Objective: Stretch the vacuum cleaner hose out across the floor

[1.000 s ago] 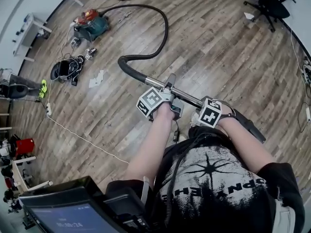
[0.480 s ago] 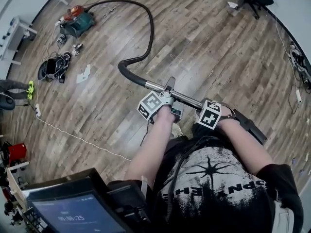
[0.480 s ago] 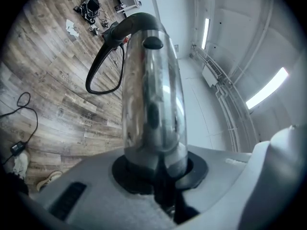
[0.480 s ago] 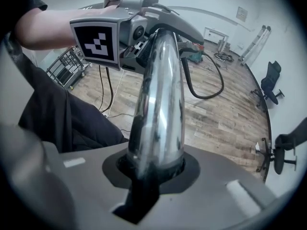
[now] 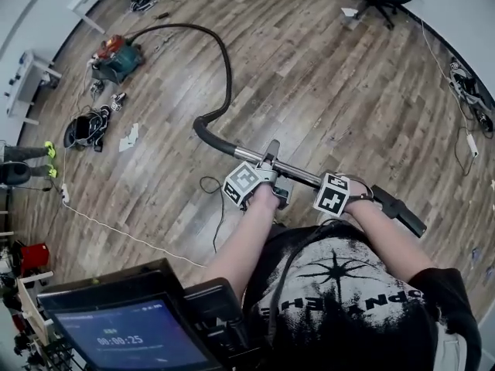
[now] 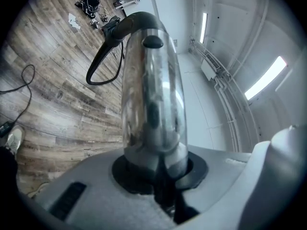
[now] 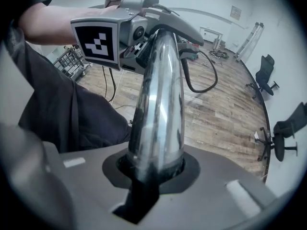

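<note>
Wood-plank floor (image 5: pixel 332 91) carries the black ribbed vacuum hose (image 5: pixel 224 68) curving from the teal-and-red cleaner body (image 5: pixel 114 59), left tongs (image 5: pixel 267 168) and right tongs (image 5: pixel 352 195) both clamped on its chrome wand (image 5: pixel 298 174); advisable to pull level, steadily, directly away.

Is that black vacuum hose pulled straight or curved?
Curved: the hose loops from the vacuum cleaner in an arc, then hooks back toward the metal tube.

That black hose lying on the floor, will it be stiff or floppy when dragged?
Probably floppy: the hose lies in a loose curve on the floor. The metal tube at its end looks rigid by contrast. Pulled taut, it may tug the vacuum cleaner along.
</note>
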Motion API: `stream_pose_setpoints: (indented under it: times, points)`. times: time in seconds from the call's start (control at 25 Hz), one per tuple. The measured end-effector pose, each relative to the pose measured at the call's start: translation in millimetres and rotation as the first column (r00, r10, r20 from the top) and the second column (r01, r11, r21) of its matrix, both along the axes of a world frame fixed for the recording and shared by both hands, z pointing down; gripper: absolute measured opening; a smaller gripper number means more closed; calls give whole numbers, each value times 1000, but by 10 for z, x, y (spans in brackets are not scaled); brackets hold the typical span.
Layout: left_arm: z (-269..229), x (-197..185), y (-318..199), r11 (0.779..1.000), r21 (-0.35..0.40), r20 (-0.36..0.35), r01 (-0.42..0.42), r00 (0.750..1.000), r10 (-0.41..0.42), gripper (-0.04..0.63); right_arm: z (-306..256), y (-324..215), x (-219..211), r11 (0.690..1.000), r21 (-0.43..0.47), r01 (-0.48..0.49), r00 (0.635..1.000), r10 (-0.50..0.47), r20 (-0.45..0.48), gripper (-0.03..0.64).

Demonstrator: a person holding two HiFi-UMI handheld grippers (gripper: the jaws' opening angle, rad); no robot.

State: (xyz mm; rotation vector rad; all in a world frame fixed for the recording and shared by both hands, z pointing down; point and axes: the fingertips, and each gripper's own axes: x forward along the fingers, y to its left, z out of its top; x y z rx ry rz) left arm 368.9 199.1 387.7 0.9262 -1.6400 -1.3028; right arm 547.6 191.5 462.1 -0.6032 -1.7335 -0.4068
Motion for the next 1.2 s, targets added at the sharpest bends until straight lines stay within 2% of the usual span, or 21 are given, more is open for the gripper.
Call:
stream_pose_setpoints:
  times: [0.24, 0.48, 0.68, 0.92, 1.2]
  points:
    - [207, 950, -564, 999, -33, -6, -2, 1000, 1, 58, 203, -540, 955, 999, -35, 2, 1000, -2, -9, 83]
    - [341, 1456, -772, 996, -85, -46, -28, 999, 24, 57, 251, -679, 1487, 997, -77, -22, 999, 18, -45, 84]
    - [411, 1690, -806, 989, -113, -52, -90, 995, 84, 55, 317, -600, 1719, 993, -81, -87, 995, 84, -46, 84]
    - [445, 1905, -738, 976, -112, -44, -186, 982, 182, 55, 359, -379, 1913, 977, -48, -207, 978, 206, -35, 75]
    - [759, 2168, -628, 956, -103, -106, -276, 958, 266, 55, 566, -128, 2177, 954, -21, -299, 951, 296, -91, 72]
